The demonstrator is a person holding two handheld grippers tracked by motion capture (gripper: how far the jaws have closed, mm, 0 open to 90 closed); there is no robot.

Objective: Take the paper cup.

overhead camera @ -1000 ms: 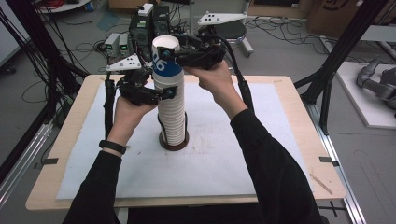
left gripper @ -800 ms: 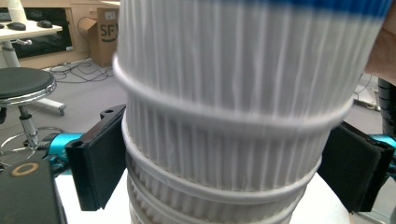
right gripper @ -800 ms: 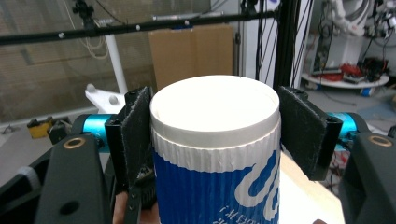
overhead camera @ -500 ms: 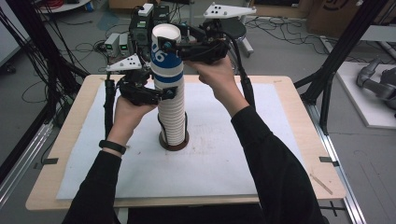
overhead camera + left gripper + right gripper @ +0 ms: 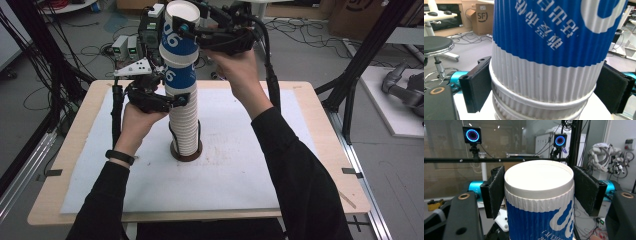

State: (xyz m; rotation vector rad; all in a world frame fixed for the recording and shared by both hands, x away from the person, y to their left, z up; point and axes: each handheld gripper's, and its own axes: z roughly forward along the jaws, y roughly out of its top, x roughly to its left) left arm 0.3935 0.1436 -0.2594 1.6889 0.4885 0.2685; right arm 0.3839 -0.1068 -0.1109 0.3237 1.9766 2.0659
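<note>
A tall stack of upside-down ribbed paper cups (image 5: 184, 125) stands on a brown round base (image 5: 186, 154) at the middle of the white mat. My left gripper (image 5: 179, 101) (image 5: 546, 90) is shut on the stack, its pads (image 5: 477, 86) pressing at the rim of the stack's upper blue-banded cup (image 5: 549, 37). My right gripper (image 5: 183, 31) (image 5: 539, 187) is shut on the topmost blue-and-white cup (image 5: 179, 42) (image 5: 539, 220), held raised above the stack with its lower part still over the cup below. Its closed white bottom faces up.
The white mat (image 5: 240, 175) covers a wooden table (image 5: 320, 125). Black frame poles (image 5: 365, 55) stand at both sides. Electronics boxes (image 5: 127, 47) and cables lie on the floor beyond the far edge. A stool (image 5: 436, 46) and a cardboard box (image 5: 482, 17) stand off to the side.
The right gripper has risen with the top cup, drawing it further up off the stack. The left gripper and the stack have stayed where they were.
</note>
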